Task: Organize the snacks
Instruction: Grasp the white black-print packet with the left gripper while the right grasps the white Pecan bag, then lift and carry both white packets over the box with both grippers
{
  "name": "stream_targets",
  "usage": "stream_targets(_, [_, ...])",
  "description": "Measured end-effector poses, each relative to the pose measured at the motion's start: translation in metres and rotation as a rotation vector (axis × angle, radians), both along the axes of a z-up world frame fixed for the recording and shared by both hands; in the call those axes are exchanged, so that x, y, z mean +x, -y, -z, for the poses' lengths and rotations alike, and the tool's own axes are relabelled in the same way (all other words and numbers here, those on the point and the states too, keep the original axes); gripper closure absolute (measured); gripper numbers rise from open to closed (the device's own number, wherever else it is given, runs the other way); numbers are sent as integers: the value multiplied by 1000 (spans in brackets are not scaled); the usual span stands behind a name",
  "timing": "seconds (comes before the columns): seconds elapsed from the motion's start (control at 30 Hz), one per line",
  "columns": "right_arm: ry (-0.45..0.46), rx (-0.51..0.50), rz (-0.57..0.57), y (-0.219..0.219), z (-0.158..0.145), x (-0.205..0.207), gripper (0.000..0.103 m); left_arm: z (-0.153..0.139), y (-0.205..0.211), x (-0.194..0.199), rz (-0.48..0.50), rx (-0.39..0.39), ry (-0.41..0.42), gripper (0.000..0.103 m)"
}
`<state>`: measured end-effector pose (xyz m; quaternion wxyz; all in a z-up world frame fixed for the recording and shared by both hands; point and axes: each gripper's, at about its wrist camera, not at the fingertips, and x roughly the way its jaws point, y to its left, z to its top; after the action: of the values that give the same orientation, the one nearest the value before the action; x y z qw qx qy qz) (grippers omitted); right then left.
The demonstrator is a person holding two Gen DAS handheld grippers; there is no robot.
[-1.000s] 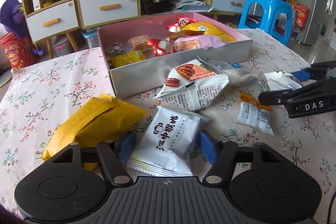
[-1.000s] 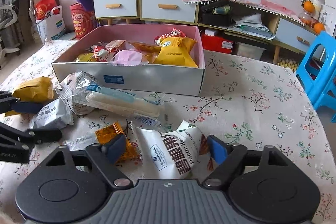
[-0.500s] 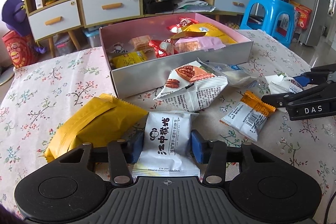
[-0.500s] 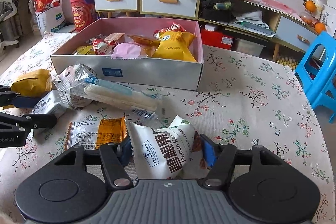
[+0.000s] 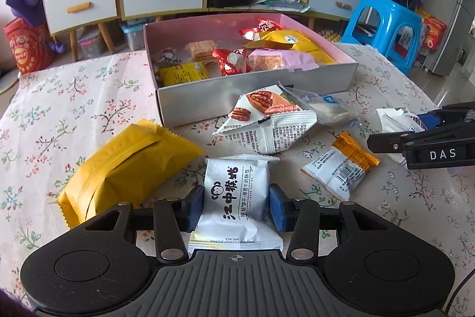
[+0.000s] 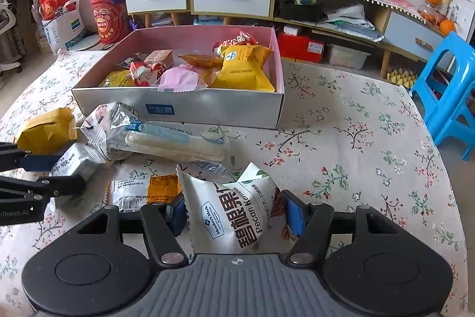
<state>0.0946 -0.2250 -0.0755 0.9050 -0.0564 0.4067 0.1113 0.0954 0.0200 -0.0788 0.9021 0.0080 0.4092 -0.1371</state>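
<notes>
Left wrist view: left gripper (image 5: 236, 208) clamps a white foil biscuit packet (image 5: 236, 199) lying on the floral-cloth table (image 5: 74, 115), near the pink-lined cardboard box (image 5: 255, 92).

Right wrist view: right gripper (image 6: 236, 217) pinches a white pecan-kernel pouch (image 6: 234, 213) on the table.

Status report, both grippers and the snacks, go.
Left gripper shut on white biscuit packet. Right gripper shut on pecan packet. Both packets low over the table, box ahead. Clear wafer pack lies before the box.
</notes>
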Motion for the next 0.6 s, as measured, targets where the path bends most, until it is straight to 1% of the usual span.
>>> stream_targets(0.13, [-38, 11, 25, -2, -5, 3, 50, -2, 0, -1, -8, -25, -29, 60])
stream_targets(0.27, [-58, 28, 34, -4, -11, 1, 50, -5, 1, -4, -14, -51, -54, 60])
stream_targets(0.5, [-42, 49, 16, -11, -26, -8, 50, -13, -6, -7, -41, -130, -96, 60])
stream_targets(0.6, [-43, 61, 7, -15, -29, -9, 50, -20, -8, -9, -50, -153, -102, 60])
